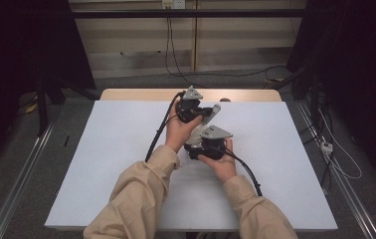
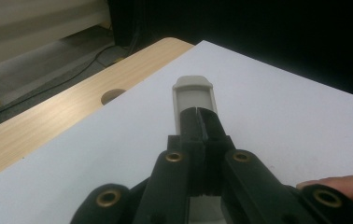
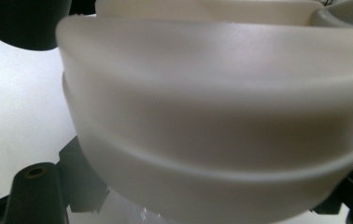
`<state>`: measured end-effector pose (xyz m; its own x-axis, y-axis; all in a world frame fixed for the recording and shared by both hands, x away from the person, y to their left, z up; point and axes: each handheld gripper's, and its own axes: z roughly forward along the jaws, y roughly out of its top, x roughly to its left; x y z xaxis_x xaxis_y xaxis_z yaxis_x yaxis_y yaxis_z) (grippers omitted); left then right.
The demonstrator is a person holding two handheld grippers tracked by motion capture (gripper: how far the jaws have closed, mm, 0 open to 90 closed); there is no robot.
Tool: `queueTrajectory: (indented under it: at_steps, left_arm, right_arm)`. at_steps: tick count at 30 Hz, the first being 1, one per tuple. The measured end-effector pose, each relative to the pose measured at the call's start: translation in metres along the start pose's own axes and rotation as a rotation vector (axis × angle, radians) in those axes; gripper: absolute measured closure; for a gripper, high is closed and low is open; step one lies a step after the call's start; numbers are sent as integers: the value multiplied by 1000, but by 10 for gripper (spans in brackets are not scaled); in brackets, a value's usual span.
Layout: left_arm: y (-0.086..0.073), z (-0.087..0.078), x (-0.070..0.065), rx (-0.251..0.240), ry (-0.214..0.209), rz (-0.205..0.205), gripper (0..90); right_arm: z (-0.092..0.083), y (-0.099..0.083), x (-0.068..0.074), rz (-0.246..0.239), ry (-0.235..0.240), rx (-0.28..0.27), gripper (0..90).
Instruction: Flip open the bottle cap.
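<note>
Sleeves: beige, at the white table's (image 1: 101, 174) near edge.
Right gripper (image 1: 199, 144): mid-table, jaws clamped on a translucent white plastic container (image 3: 221, 116).
Left gripper (image 2: 198, 122): just beyond, jaws closed on the container's flat tab (image 2: 192, 95).

Illumination comes from overhead and falls evenly on the white table surface (image 1: 116, 164), which reads bright; the surroundings fall off to near black. Shadows beneath the forearms are soft and faint. The left gripper view is slightly soft and dim. In the right gripper view, a translucent white object (image 3: 221, 116) sits too close, fully defocused, with mild glare.
</note>
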<state>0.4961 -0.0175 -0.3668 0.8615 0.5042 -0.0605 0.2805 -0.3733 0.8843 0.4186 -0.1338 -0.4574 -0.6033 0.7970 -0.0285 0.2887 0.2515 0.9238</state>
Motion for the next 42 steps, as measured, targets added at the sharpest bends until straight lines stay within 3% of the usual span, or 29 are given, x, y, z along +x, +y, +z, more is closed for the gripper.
queueTrajectory:
  at_steps: [22,26,34,40,42]
  left_arm:
    - [-2,0,0,16,-10,-9,900]
    - [-2,1,-1,7,-24,-12,854]
    - [2,-14,0,-42,-21,-45,681]
    - [1,-37,1,-79,-21,-77,456]
    - [-3,-47,1,-81,-21,-84,343]
  right_arm:
    - [0,0,1,7,-2,1,183]
    - [-1,0,1,11,-2,-1,182]
    - [-1,-2,-2,40,-10,9,122]
    - [-5,-4,-3,65,-22,35,58]
    - [-9,-5,-4,71,-18,46,51]
